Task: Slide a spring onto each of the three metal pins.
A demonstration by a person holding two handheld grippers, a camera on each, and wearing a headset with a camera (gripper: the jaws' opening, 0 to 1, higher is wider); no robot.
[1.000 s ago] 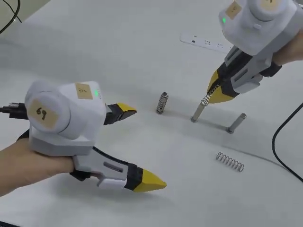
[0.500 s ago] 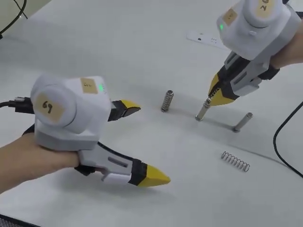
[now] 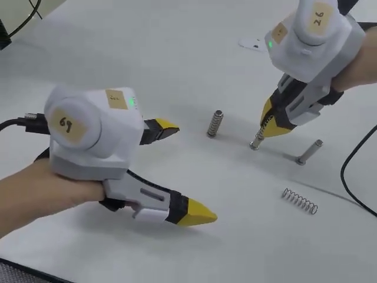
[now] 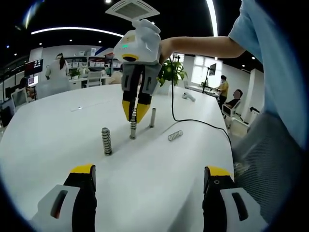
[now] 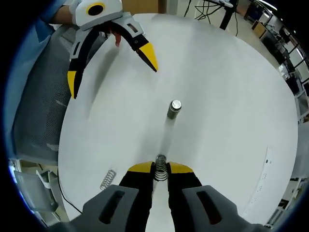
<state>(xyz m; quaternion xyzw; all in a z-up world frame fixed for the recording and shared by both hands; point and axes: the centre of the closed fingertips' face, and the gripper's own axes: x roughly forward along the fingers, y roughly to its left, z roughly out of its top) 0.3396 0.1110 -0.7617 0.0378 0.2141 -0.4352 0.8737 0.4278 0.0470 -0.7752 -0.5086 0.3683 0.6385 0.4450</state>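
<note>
right gripper [image 3: 266,130] jaws pinch a spring [image 5: 161,173] over the middle pin [image 3: 257,142]; left gripper [image 3: 187,171] jaws gape wide.

Right gripper view: held spring [image 5: 161,171] partly hidden between jaws. Head view: right gripper [image 3: 266,127] tips covered top of middle pin [image 3: 257,142]; gripper body cut by top edge, power strip [image 3: 253,43] partly behind it; cable [image 3: 353,171] ran off right edge; left hand [image 3: 35,194] cut by left edge.
</note>
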